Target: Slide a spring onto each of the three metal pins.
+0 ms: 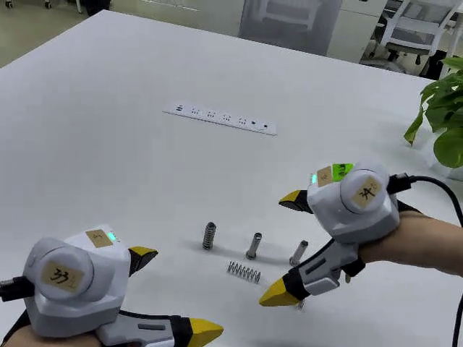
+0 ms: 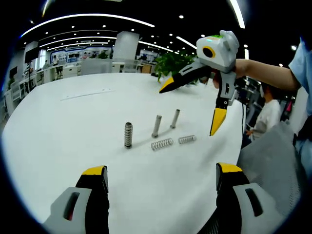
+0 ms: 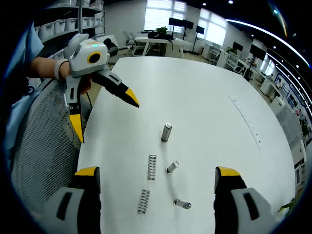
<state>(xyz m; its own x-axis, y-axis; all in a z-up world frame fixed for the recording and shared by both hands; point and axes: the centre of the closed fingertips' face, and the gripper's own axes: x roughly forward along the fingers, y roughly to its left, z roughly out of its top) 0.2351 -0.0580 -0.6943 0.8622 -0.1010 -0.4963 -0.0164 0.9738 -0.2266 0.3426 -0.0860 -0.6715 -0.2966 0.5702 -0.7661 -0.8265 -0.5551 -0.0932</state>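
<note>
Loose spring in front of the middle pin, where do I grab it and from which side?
Probably across the coils near one end of the spring, coming down from above, one jaw on each long side. It lies flat on the table, so its sides are exposed, and the free end is left open for the bare pin.

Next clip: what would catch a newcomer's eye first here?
The open, yellow-tipped left gripper and right gripper flank the work on the white table. The sprung pin stands leftmost in the head view, two bare pins beside it, with loose springs lying near them.
</note>
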